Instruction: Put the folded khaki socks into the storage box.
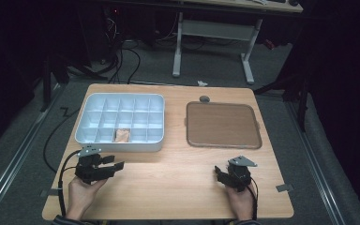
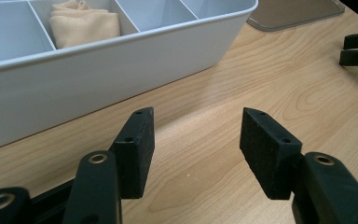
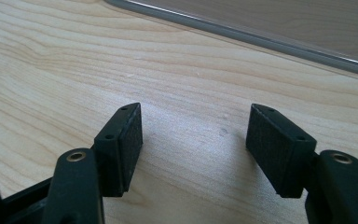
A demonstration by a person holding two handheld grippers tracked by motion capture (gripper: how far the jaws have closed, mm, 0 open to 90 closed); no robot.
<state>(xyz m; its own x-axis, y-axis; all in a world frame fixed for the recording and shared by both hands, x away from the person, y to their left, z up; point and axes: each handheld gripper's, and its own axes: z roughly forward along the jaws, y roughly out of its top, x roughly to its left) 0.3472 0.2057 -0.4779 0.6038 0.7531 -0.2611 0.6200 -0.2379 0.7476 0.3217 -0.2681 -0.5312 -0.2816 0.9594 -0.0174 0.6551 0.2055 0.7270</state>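
Lower left of the high view: left tool (image 1: 115, 163) is hovering just over the counter (image 1: 168, 178), jaws standing apart with nothing between them.
Lower right of the high view: right tool (image 1: 221, 174) is resting low on the counter, jaws likewise apart and holding nothing.
Task's thing: a folded peach cloth (image 1: 122, 135) is lying in one compartment of the front row of the white divided bin (image 1: 90, 100), at upper left of the left gripper view (image 2: 85, 24).
Lid: a brown flat lid (image 1: 223, 124) is lying at centre right of the high view, well apart from the bin, its edge crossing the top of the right gripper view (image 3: 279, 44).
Step in hand: judging by the pose, both hands are pausing between moves; the cloth is sitting in the bin and the lid is not yet on.
Next move: probably the lid is wanting to be picked up by its rim and carried across to the bin.
Hand pose: left hand (image 1: 82, 192) is pointing its tool toward the right of the frame, level with the counter; right hand (image 1: 240, 199) is aiming toward upper left.
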